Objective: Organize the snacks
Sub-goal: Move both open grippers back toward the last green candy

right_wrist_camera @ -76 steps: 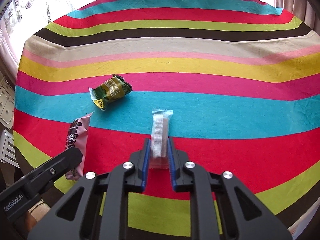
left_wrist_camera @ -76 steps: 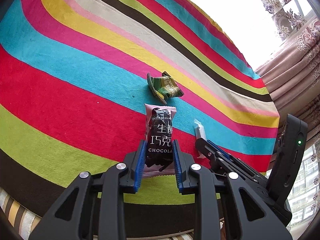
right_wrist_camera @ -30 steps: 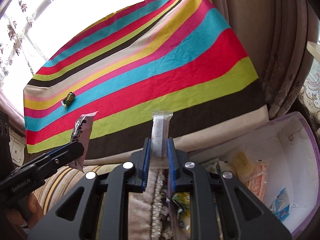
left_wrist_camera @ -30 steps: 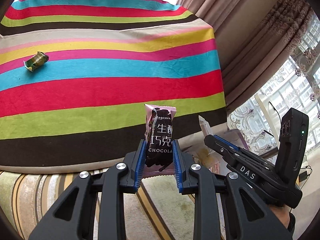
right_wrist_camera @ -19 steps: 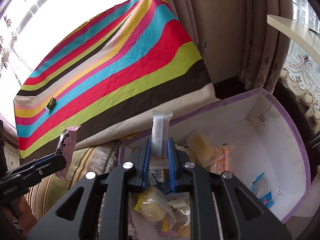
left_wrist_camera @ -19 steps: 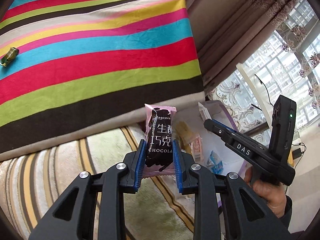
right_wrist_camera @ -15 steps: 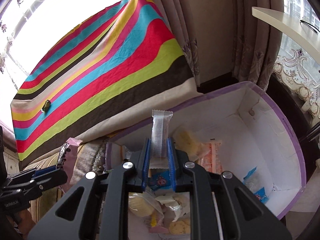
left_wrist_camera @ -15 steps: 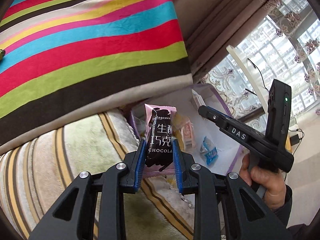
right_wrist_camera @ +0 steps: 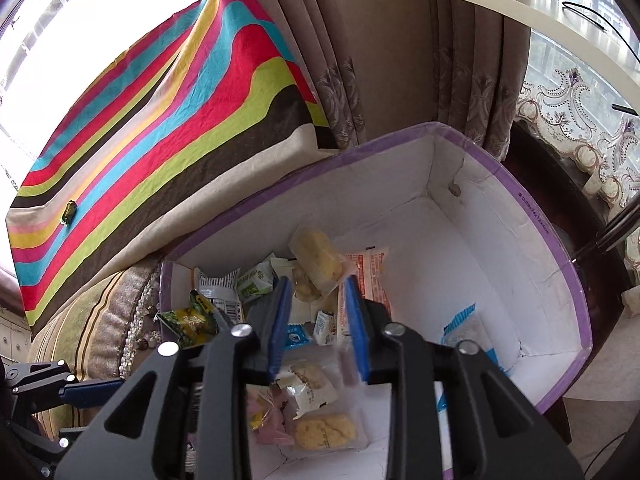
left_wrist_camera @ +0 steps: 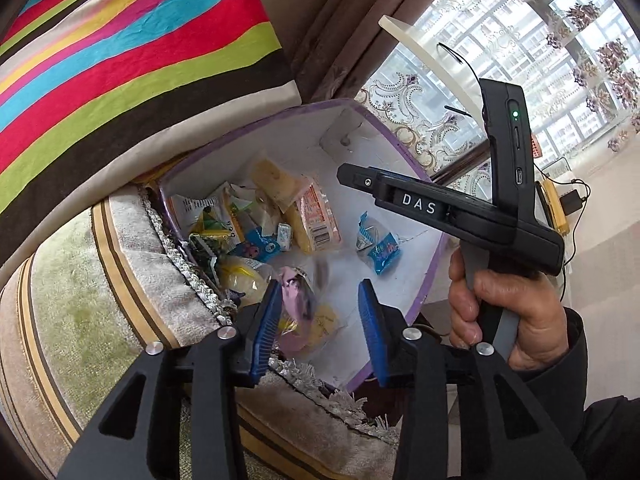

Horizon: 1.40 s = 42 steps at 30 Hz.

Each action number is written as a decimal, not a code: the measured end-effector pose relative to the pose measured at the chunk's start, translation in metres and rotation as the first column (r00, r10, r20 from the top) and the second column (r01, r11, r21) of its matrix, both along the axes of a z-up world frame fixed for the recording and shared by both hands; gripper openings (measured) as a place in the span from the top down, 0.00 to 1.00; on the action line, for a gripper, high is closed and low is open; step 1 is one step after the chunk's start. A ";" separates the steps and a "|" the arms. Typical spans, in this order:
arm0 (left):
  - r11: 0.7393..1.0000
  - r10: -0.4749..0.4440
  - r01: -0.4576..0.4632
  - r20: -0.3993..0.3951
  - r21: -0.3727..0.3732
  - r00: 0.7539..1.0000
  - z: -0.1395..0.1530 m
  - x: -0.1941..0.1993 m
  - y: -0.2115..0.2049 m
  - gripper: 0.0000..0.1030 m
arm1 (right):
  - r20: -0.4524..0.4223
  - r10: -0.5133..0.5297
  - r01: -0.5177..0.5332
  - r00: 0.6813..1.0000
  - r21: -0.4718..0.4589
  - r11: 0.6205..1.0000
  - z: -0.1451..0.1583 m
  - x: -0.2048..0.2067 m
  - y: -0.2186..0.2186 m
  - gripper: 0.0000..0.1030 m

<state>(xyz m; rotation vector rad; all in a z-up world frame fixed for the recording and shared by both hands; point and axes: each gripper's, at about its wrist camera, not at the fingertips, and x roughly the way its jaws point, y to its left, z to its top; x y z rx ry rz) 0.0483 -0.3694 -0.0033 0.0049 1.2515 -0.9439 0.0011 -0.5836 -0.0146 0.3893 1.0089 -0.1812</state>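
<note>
A white box with a purple rim (left_wrist_camera: 400,148) (right_wrist_camera: 500,168) stands beside the striped table and holds several wrapped snacks. My left gripper (left_wrist_camera: 320,320) is open above the box's near corner; the pink chocolate pack (left_wrist_camera: 298,296) is blurred just below its jaws, falling free. My right gripper (right_wrist_camera: 316,320) is open over the box; the clear wafer stick (right_wrist_camera: 346,364) is a blur under its right finger. The right gripper also shows in the left wrist view (left_wrist_camera: 420,200). A green snack (right_wrist_camera: 69,212) still lies on the striped cloth.
The striped tablecloth (right_wrist_camera: 180,100) hangs at the left. A green and beige cushioned seat (left_wrist_camera: 100,300) lies under the box's left side. Curtains (right_wrist_camera: 400,60) and a window stand behind. A white shelf edge (right_wrist_camera: 520,8) juts out at the upper right.
Both grippers swung from the table to above the box, then opened. The chocolate pack and the wafer stick dropped out of the jaws toward the box.
</note>
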 end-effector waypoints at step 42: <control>0.601 0.794 -0.795 -0.045 -0.087 0.606 0.007 0.125 0.341 0.63 | 0.124 0.460 -0.466 0.879 0.025 0.884 0.066 0.176 0.255 0.33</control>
